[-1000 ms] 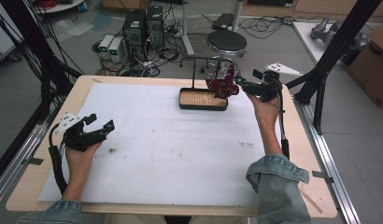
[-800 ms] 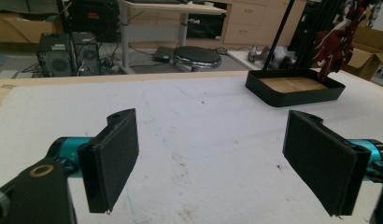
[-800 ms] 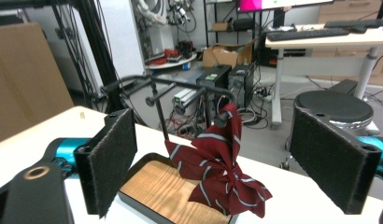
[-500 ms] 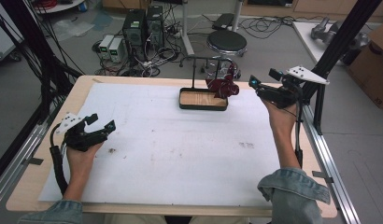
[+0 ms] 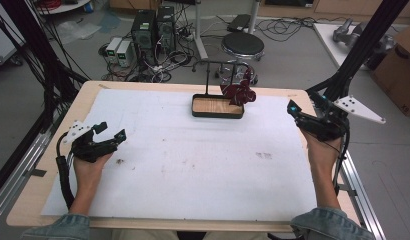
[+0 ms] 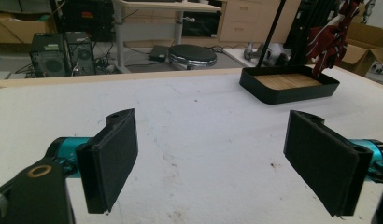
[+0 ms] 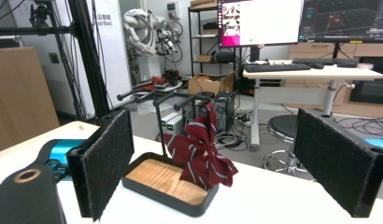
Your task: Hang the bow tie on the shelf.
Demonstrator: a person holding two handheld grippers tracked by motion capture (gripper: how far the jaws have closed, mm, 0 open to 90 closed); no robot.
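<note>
R gripper (image 5: 299,111) at table's right edge, jaws just been opening, wide apart w/ nothing between; striped bow (image 5: 238,92) hangs on the stand's bar (image 5: 224,63) over the tray (image 5: 217,113), prob hung for display. L gripper (image 5: 111,135) released, empty, resting near left edge

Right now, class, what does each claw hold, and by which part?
Nothing is held: left claw and right claw stand open, and the striped tie hangs on its stand.
</note>
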